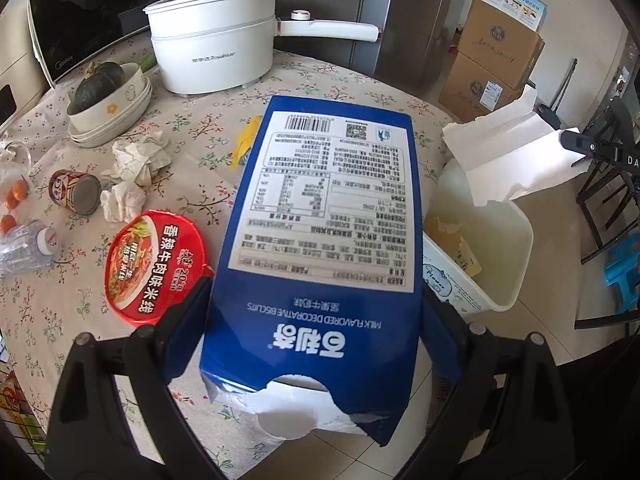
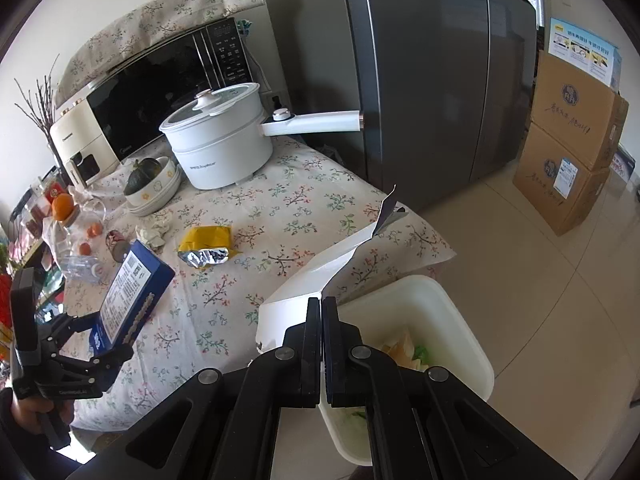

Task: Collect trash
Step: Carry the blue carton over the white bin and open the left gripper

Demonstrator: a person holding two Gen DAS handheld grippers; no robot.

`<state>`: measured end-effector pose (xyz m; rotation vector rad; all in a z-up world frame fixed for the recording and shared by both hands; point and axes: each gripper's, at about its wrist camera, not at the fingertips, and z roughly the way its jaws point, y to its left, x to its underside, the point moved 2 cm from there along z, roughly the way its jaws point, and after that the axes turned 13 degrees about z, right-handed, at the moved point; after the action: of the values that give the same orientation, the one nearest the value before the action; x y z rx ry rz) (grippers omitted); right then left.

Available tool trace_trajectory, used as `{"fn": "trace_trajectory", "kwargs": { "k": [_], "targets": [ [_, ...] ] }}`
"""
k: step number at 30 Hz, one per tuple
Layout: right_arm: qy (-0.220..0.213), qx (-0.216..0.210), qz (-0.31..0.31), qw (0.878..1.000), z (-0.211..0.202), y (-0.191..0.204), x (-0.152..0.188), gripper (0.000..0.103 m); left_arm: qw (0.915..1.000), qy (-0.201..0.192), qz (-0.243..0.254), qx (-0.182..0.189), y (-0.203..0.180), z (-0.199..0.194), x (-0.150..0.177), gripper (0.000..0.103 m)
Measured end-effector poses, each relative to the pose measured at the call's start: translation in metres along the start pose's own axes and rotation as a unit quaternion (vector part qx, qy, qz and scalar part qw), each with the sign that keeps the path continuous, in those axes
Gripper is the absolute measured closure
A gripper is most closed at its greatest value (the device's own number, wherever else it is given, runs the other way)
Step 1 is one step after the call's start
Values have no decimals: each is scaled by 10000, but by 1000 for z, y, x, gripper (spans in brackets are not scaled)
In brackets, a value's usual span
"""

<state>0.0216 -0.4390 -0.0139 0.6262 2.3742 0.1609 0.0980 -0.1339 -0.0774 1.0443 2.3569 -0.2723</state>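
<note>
My left gripper (image 1: 316,312) is shut on a blue biscuit box (image 1: 320,240) and holds it above the table's edge; it also shows in the right wrist view (image 2: 132,292). My right gripper (image 2: 322,302) is shut on a torn white cardboard piece (image 2: 320,276), held over the cream trash bin (image 2: 452,312). The cardboard (image 1: 516,160) and bin (image 1: 512,248) show at the right in the left wrist view. On the table lie a red noodle cup lid (image 1: 156,264), crumpled tissues (image 1: 136,160), a small can (image 1: 76,192), a yellow foil wrapper (image 2: 208,248) and a crushed plastic bottle (image 1: 28,244).
A white electric pot (image 1: 216,40) with a long handle, stacked bowls with a squash (image 1: 108,100), oranges (image 2: 64,206) and a microwave (image 2: 160,92) stand at the back of the floral table (image 2: 280,208). A grey fridge (image 2: 420,60) and cardboard boxes (image 2: 572,148) stand beyond.
</note>
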Motion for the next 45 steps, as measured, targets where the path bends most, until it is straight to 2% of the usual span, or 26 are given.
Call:
{"fn": "trace_trajectory", "kwargs": {
  "k": [4,11,18,21,23,25,34,37,39,40,45],
  "targets": [
    [106,220,144,9996,1,-31,6,101,9998,23,159,107,-20,7,-8,9],
    [541,571,353,9963,22,-75,22,101,9987,76,392,324,-55,20,-22,9],
    [881,636,539,9926,44,-99,32,99,9962,145,658,549,-89,40,-38,9],
    [944,658,679,9910,45,-106,31,83,9947,228,769,636,-105,51,-43,9],
    [905,675,745,9908,44,-110,29,60,9938,301,840,661,-114,60,-46,9],
    [835,729,752,9910,41,-113,28,52,9928,362,931,666,-124,68,-49,9],
    [829,1095,773,9875,40,-136,29,47,9885,571,1192,736,-158,103,-63,9],
    [793,1144,822,9868,37,-143,28,46,9871,473,1345,725,-170,109,-65,8],
    [754,1183,849,9865,36,-146,26,44,9861,365,1513,576,-177,111,-66,7],
    [738,1195,872,9862,35,-148,26,42,9860,341,1532,568,-178,113,-66,4],
    [709,1210,926,9858,33,-152,25,39,9882,309,1391,566,-173,116,-65,1]
  ]
}}
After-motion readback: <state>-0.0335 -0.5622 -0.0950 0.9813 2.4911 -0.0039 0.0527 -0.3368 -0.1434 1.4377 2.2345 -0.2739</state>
